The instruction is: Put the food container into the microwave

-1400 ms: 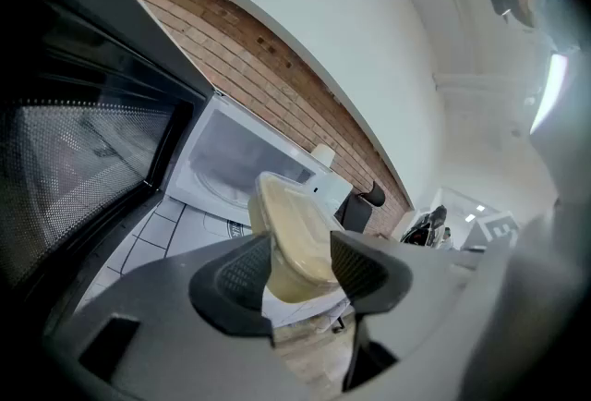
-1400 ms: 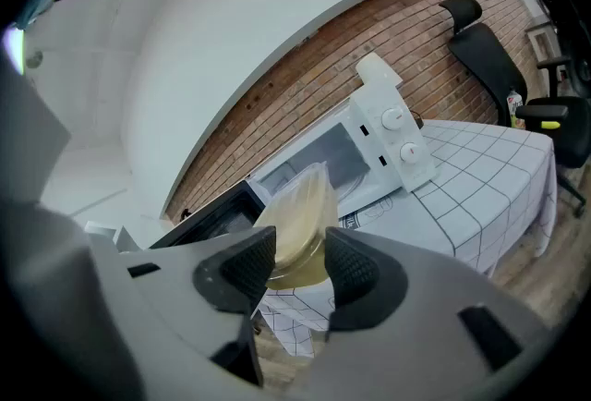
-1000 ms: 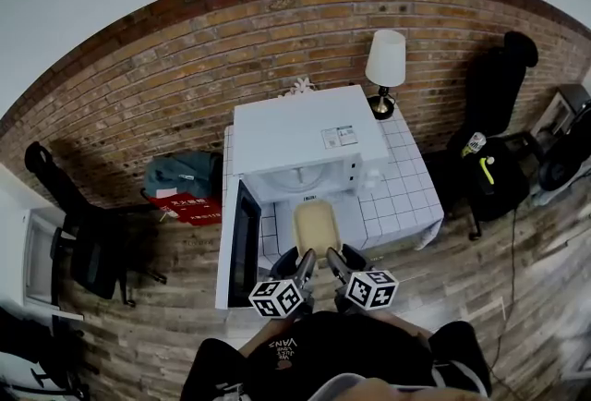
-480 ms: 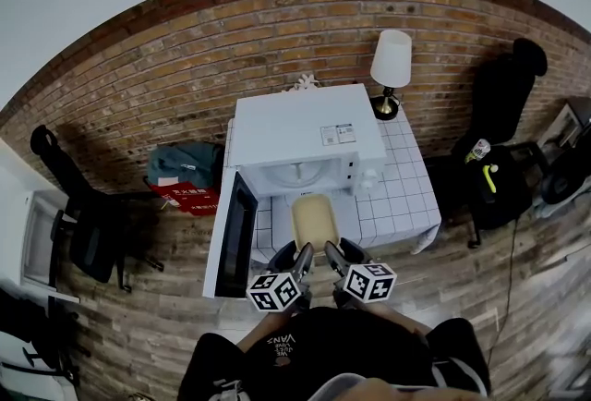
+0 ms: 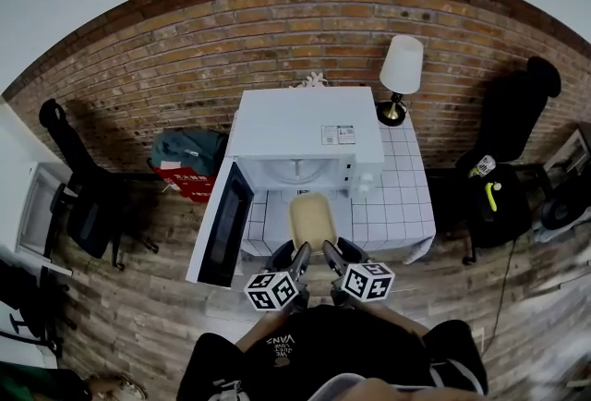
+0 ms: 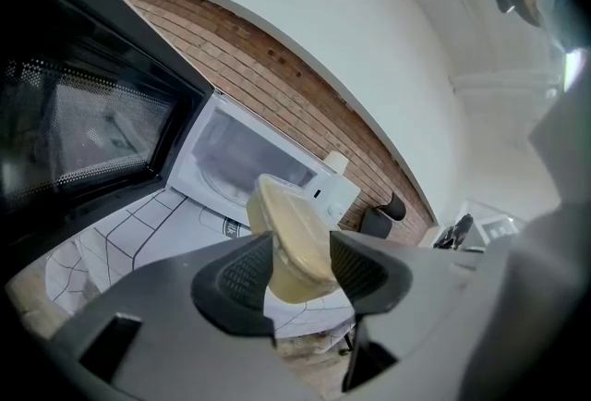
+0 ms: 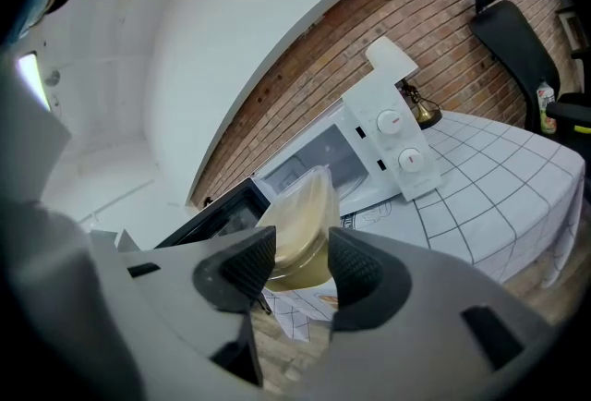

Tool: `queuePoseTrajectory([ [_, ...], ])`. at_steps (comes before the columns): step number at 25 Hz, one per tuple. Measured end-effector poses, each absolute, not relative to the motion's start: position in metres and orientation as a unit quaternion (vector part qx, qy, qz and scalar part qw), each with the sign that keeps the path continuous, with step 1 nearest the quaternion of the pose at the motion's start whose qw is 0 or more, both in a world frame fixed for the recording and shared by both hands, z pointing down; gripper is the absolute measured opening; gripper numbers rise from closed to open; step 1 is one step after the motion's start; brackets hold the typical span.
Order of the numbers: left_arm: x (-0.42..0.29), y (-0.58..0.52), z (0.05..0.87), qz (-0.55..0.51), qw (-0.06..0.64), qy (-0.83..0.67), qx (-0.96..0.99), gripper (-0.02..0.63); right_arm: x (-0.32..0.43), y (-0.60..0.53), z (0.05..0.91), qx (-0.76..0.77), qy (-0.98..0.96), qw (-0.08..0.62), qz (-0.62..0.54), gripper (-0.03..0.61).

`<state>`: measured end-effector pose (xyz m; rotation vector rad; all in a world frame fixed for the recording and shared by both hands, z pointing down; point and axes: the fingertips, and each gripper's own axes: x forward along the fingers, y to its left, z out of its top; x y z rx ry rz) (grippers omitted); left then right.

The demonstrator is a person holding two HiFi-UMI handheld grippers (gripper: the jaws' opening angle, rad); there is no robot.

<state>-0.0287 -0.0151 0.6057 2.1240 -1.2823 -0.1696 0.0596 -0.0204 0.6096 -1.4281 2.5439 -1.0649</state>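
"What did you have hold of?"

"The food container (image 5: 312,220). It was a shallow tub shaped like a rounded rectangle, in clear glossy plastic that looked cloudy yellow-beige through the walls. Its lid had a rim that stood out as a lip all round. I held it with both claws."

"How were they set?"

"My left claw (image 6: 300,265) was clamped on it, with the dark ribbed pads (image 6: 235,274) pressing on the tub's near end from either side. My right claw (image 7: 300,262) gripped the same way, and the tub was wedged between its textured pads (image 7: 362,265). Seen from above, the two claws sat side by side at the container's near edge, the left toward its left corner and the right toward its right. The tub stretched away from them."

"And where was it?"

"Just in front of the open cavity of the microwave (image 5: 309,127), a boxy white one with a smooth flat top. The door (image 5: 222,228), dark glass in a white frame, stood swung wide to the left. Below the tub lay the tabletop (image 5: 397,196), under a white cloth with a thin dark grid. I could not tell whether the tub's bottom touched the cloth."

"Anything else?"

"A lamp (image 5: 402,76) with a white cone shade and a brassy foot stood at the back right, beside the microwave. A rough red brick wall (image 5: 185,66) ran behind."
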Motion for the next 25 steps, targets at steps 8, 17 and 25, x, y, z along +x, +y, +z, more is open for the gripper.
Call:
queuePoseTrajectory([
  [8, -0.01, -0.006, 0.611, -0.079, 0.323, -0.513, 0.791, 0.199, 0.078, -0.017, 0.615, -0.435, 0.833, 0.005, -0.342, 0.163],
  [17, 0.001, -0.004, 0.613, -0.081, 0.326, -0.526, 0.781, 0.199, 0.088, -0.017, 0.616, -0.423, 0.837, 0.003, -0.348, 0.163],
  [25, -0.001, -0.026, 0.615, -0.078, 0.328, -0.52, 0.785, 0.199, 0.086, -0.039, 0.619, -0.427, 0.835, 0.004, -0.347, 0.163],
])
